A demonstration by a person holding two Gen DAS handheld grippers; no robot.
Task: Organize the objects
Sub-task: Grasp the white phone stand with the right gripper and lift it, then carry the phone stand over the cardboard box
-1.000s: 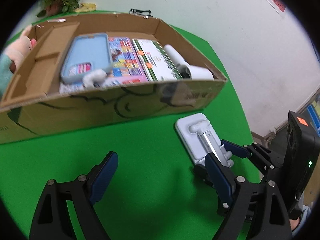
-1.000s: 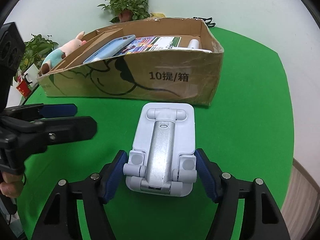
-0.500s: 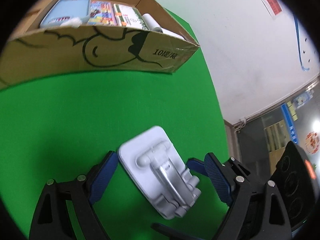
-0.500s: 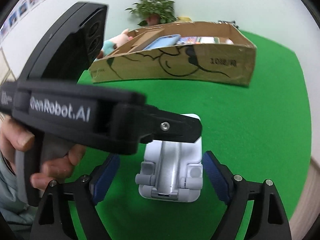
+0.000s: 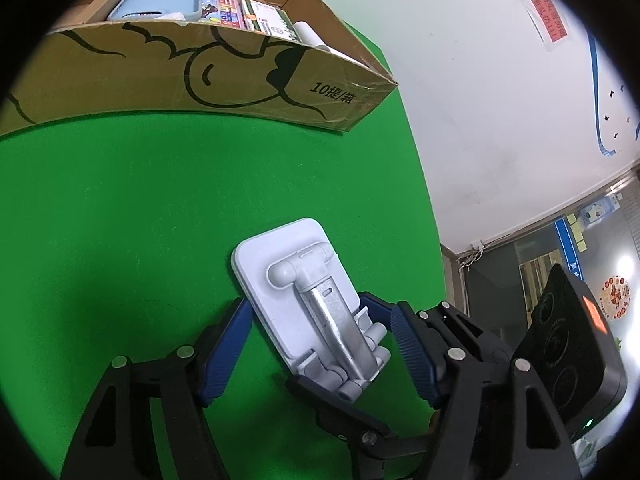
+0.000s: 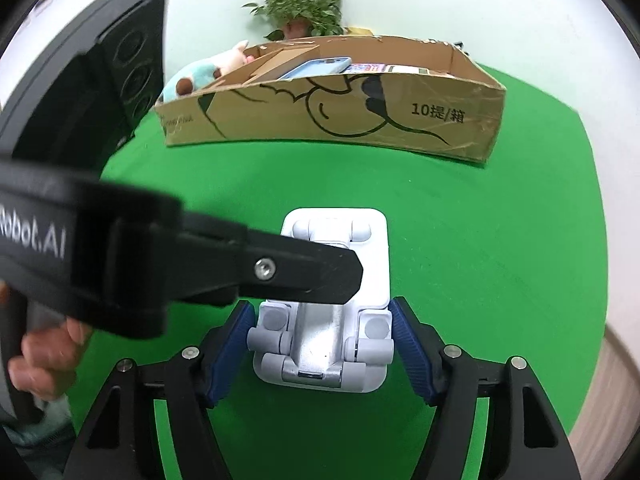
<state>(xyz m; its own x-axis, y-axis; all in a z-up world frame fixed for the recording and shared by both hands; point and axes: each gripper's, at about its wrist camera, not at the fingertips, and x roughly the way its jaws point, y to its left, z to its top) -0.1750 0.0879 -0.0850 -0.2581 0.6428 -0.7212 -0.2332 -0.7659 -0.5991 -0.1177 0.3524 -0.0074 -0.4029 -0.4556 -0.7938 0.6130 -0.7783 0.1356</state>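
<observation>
Green tabletop (image 6: 460,240) below pale wall (image 5: 460,80); my right gripper (image 6: 320,340) clamps a white folded phone stand (image 6: 340,240), my left gripper (image 5: 320,344) parted around it.

Green tabletop (image 5: 120,208), plain white wall (image 5: 460,80), potted plant (image 6: 300,8), dark glass doorway (image 5: 532,264)

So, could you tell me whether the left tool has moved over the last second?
Yes: in the right wrist view the left tool has swung rightwards along the brown cardboard box, reaching over the white folding phone stand.
</observation>
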